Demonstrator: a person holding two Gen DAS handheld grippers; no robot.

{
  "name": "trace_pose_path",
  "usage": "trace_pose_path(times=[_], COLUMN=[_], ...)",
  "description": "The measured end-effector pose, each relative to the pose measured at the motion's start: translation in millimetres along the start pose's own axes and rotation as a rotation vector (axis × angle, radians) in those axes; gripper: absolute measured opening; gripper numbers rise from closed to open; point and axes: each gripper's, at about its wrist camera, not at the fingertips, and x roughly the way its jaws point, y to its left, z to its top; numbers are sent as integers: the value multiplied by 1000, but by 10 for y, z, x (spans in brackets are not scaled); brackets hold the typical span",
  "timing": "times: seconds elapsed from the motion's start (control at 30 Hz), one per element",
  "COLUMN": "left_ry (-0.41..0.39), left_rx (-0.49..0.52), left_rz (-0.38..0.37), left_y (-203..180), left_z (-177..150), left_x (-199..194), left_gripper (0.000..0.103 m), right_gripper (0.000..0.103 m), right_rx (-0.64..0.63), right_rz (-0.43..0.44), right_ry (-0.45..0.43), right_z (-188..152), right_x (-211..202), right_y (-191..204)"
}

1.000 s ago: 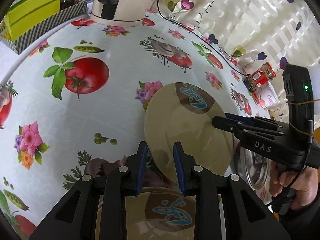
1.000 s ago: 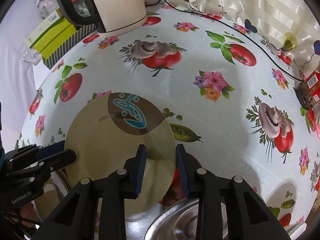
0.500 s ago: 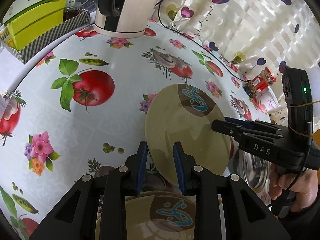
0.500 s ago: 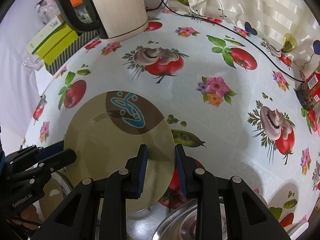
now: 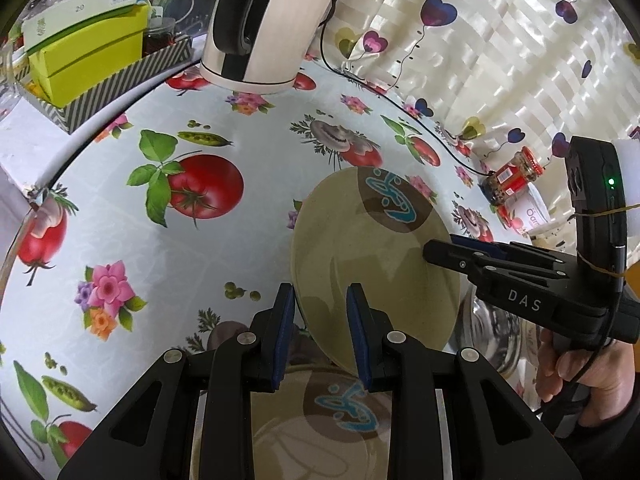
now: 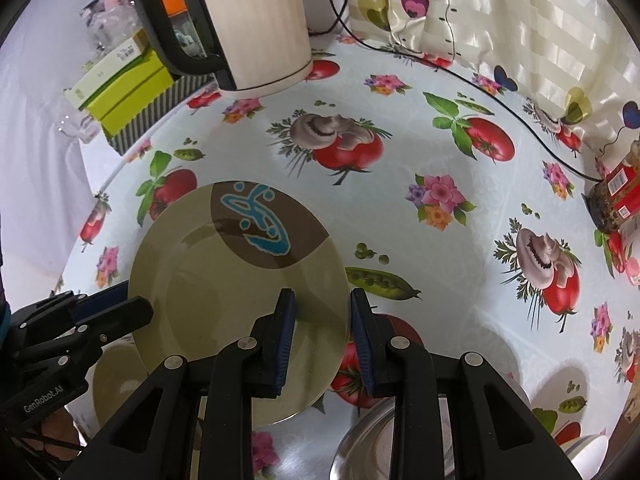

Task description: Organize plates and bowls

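A beige plate (image 5: pixel 372 264) with a brown patch and blue motif is held up off the table, tilted, between both grippers. My left gripper (image 5: pixel 320 320) is shut on its near-left rim, and my right gripper (image 6: pixel 322 324) is shut on its right rim. The plate also shows in the right wrist view (image 6: pixel 236 288). Below it lies a second matching plate (image 5: pixel 320 432). A steel bowl (image 6: pixel 384 448) sits under the right gripper and also shows in the left wrist view (image 5: pixel 496 344).
The table (image 6: pixel 420 148) has a vegetable-print cloth. A cream kettle (image 6: pixel 256 28) and a striped box with green cartons (image 6: pixel 128 92) stand at the back left. A black cable (image 6: pixel 520 120) and a red-labelled jar (image 6: pixel 620 188) lie at the right by the curtain.
Both grippers have lifted the plate higher off the table, and more of the back of the table has come into view.
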Motion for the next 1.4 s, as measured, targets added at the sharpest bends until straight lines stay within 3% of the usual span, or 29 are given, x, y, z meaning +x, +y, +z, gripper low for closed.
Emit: trace_pose_path(times=[0.47, 0.87, 1.4], left_ry=[-1, 20, 39], left_rx=[-4, -11, -19], left_rz=[20, 49, 58], left_y=[76, 192, 323], left_z=[-278, -570, -848], left_x=[-328, -473, -623], left_gripper=[28, 28, 28], right_gripper=[27, 27, 27], right_rx=[-13, -10, -38], right_rz=[3, 30, 34], right_ry=[-6, 36, 69], right_z=[-228, -608, -872], right_x=[-219, -169, -191], right_y=[292, 518, 763])
